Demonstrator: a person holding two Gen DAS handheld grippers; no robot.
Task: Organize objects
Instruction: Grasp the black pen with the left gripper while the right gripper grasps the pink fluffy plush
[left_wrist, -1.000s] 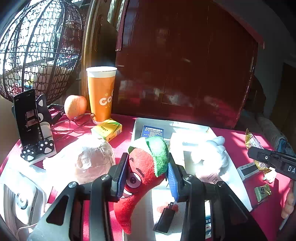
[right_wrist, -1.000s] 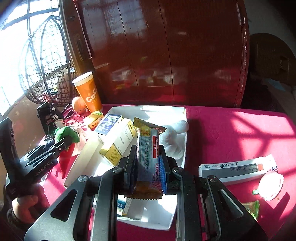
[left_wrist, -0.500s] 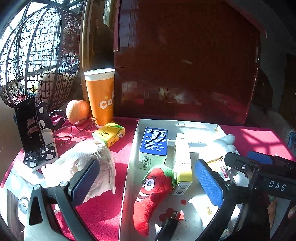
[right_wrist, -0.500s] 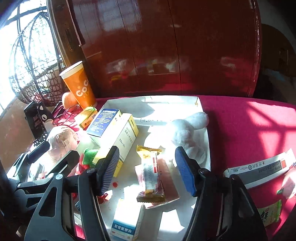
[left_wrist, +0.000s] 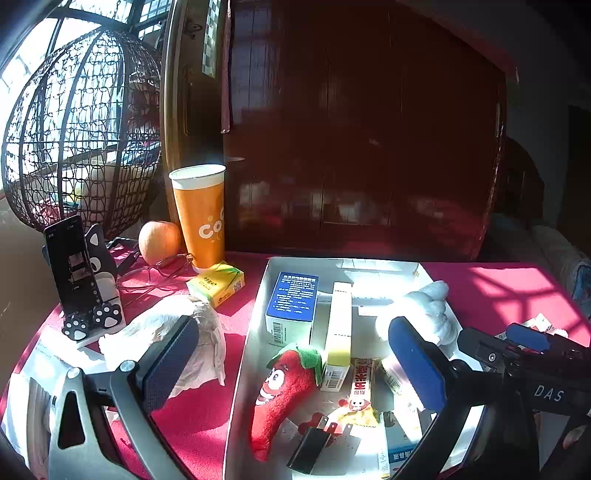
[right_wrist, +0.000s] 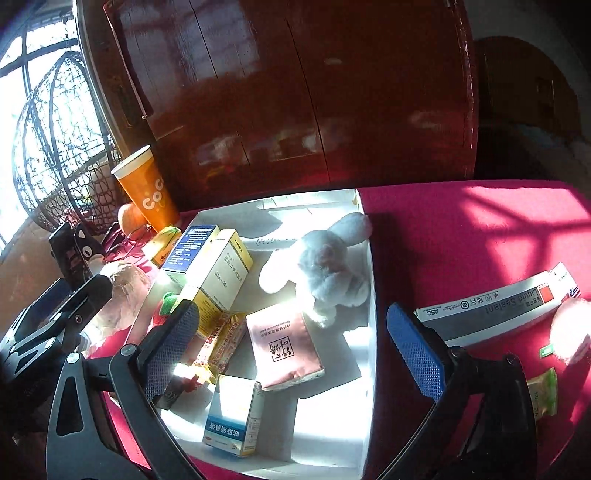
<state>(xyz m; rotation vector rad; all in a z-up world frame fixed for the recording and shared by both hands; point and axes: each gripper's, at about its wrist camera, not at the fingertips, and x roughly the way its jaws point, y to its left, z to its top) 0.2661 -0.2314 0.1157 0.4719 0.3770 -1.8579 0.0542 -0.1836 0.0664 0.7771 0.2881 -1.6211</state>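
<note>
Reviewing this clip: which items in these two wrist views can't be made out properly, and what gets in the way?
- Flat black plug adapter, left wrist view: the bottom edge clips it; in the right view a finger hides it.
- Red plush chilli, right wrist view: mostly behind the yellow and white carton.
- Small green sachet, right wrist view: print too small, partly behind the right gripper.
- Long grey sealant box: its far end is cut off.

Left gripper (left_wrist: 291, 365) and right gripper (right_wrist: 293, 347) both tilted downward, jaws just spread to full width, nothing gripped between the pads.
</note>
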